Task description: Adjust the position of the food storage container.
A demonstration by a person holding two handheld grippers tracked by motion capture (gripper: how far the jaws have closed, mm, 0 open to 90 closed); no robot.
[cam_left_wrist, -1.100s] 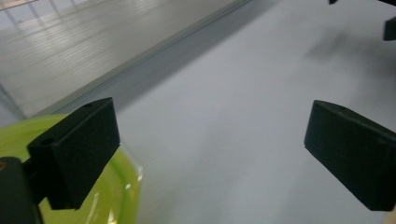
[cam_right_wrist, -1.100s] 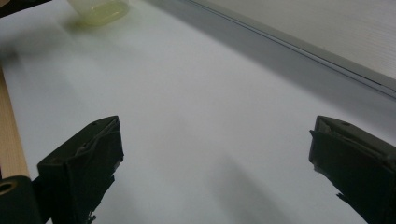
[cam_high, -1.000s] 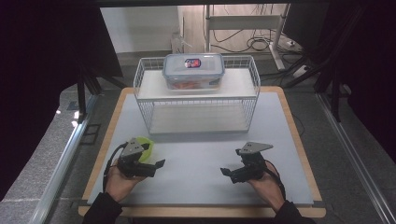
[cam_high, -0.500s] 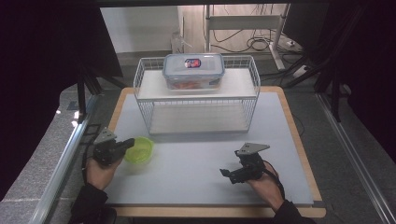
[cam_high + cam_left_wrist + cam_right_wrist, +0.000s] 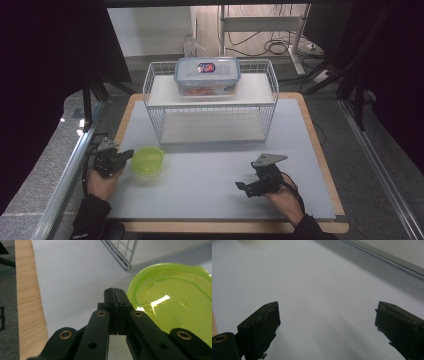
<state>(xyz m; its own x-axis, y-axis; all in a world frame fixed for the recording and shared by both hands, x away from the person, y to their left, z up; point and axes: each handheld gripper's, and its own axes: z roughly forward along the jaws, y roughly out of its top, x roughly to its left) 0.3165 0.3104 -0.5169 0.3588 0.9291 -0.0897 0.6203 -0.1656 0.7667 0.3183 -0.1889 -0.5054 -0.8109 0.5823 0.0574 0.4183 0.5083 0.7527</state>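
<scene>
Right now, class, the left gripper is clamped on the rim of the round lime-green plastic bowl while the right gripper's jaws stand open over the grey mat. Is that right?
Not quite. The left gripper is shut on nothing, beside the round lime-green plastic bowl, as the left gripper view shows. The right gripper is indeed open over the grey mat.

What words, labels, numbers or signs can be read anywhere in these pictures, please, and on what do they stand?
None can be read.
The red and dark label on the lid of the clear container atop the wire rack: too small and blurred to read.
The green bowl, the left gripper, the right gripper and the table mat: no text visible.
</scene>
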